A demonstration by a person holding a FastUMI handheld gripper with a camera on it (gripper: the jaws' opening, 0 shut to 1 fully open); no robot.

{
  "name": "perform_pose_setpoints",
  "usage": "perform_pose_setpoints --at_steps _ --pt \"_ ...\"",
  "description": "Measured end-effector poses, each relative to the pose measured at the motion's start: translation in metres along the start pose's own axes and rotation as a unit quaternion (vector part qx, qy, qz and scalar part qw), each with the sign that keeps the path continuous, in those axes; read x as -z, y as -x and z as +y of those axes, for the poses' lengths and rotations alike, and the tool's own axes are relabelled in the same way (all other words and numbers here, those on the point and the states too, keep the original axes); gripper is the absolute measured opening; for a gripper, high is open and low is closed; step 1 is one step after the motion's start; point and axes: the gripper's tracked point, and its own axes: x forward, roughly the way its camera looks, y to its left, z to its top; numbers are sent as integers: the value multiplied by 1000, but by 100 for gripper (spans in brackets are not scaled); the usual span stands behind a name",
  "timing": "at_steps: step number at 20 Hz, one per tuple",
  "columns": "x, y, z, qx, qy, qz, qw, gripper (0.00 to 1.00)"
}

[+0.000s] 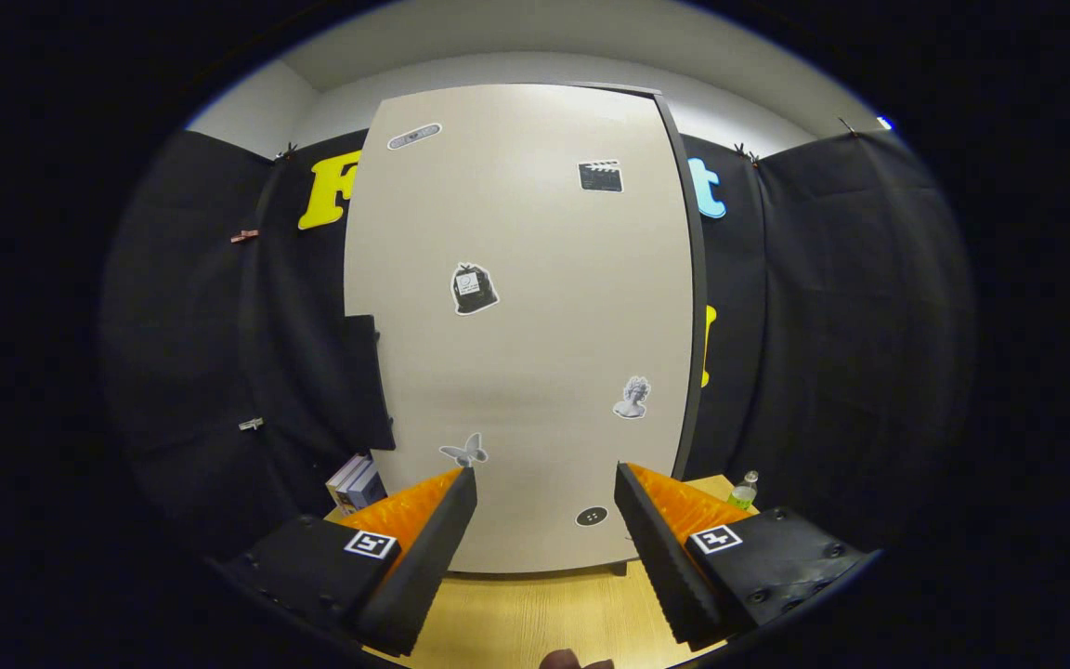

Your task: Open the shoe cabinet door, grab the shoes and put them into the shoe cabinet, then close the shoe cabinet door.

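The gripper [544,483] has its fingers [442,539] spread wide, holding nothing, above the wooden bench [544,613]. Straight ahead, beyond the fingertips, the shoe cabinet door [521,325] stands upright and shut, its long axis vertical. A black handle [368,381] sits at the door's left edge, left of the left finger.

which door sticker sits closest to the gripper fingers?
The small dark oval sticker, low on the cabinet door, between the open gripper's fingers. The butterfly, bust and other stickers sit higher.
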Motion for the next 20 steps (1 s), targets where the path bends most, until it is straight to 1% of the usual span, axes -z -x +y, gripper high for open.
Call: perform_pose_setpoints --at_steps 12,16,20 --pt "11 -11 8 -11 -8 8 1000 98" --pt "16 -22 9 -5 13 3 1000 99" --pt "23 -30 7 -1 -1 5 1000 99"
